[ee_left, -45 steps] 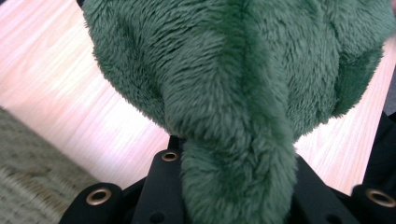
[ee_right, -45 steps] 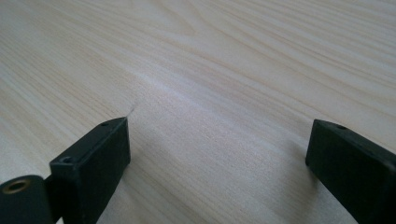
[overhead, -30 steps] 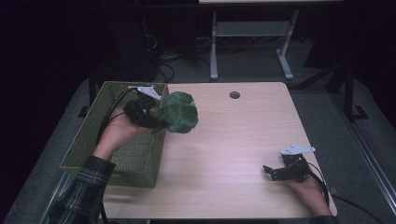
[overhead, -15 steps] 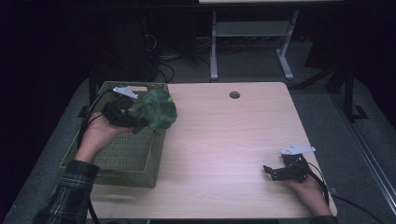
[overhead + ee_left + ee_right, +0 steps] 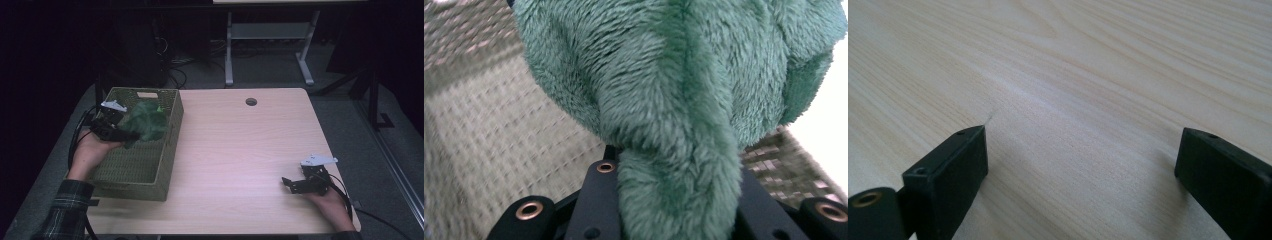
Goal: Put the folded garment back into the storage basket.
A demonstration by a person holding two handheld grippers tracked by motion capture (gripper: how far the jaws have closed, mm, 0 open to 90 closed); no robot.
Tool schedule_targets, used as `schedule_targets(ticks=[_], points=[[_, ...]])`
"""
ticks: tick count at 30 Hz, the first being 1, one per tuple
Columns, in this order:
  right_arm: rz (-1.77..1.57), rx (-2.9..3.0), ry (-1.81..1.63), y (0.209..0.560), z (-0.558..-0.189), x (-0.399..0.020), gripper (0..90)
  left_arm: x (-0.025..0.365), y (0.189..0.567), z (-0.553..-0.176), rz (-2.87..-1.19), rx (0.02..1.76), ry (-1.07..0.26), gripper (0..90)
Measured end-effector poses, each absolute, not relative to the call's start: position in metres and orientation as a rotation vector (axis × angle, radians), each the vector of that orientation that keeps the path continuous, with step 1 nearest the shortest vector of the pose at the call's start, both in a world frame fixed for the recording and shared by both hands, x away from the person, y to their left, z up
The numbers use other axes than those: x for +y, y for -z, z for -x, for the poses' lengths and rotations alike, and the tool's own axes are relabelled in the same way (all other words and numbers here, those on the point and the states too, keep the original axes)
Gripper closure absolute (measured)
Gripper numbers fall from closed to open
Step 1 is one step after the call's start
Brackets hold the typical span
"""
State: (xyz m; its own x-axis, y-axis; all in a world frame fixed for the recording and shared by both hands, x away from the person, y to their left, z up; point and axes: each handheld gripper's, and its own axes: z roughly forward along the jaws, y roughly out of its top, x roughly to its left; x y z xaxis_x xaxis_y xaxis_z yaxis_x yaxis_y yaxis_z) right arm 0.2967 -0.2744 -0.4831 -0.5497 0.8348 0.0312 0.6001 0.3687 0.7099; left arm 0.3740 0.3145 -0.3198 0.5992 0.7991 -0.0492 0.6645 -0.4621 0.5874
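A fuzzy green plush toy [image 5: 146,125] hangs over the inside of a woven olive basket [image 5: 165,165] at the table's left edge. My left gripper [image 5: 131,135] is shut on the green plush toy; in the left gripper view the plush toy [image 5: 674,95] bulges up from between the black jaws, with the basket's weave [image 5: 489,135] behind it. My right gripper [image 5: 287,182] rests on the wooden table [image 5: 240,150] near the front right corner. In the right gripper view its fingers [image 5: 955,165] stand wide apart, open, with bare wood between them.
A round cable hole [image 5: 251,101] sits near the table's far edge. Beyond the table stand a white desk frame [image 5: 270,45] and cables on the dark floor. A cable trails from the right gripper off the table's front right corner.
My left gripper has carried the plush toy leftward from above the basket's right rim to over the basket's interior and lower. The right gripper has stayed still.
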Motion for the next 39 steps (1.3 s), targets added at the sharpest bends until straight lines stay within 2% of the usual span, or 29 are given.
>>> schedule_targets(ticks=[12,32,36,39], points=[[-1.260,2.301,-0.982,0.483,-0.297,-0.274,6.5,0.347,0.355,-0.379,-2.236,1.322,-0.368,74.9],[-1.252,2.300,-0.983,0.483,-0.297,-0.275,6.5,0.349,0.399,-0.390,-2.308,1.421,-0.329,73.7],[-1.252,2.300,-0.983,0.483,-0.297,-0.275,6.6,0.348,0.405,-0.391,-2.336,1.418,-0.294,70.4],[-1.252,2.301,-0.983,0.483,-0.297,-0.275,6.6,0.345,0.409,-0.392,-2.356,1.409,-0.277,64.4]])
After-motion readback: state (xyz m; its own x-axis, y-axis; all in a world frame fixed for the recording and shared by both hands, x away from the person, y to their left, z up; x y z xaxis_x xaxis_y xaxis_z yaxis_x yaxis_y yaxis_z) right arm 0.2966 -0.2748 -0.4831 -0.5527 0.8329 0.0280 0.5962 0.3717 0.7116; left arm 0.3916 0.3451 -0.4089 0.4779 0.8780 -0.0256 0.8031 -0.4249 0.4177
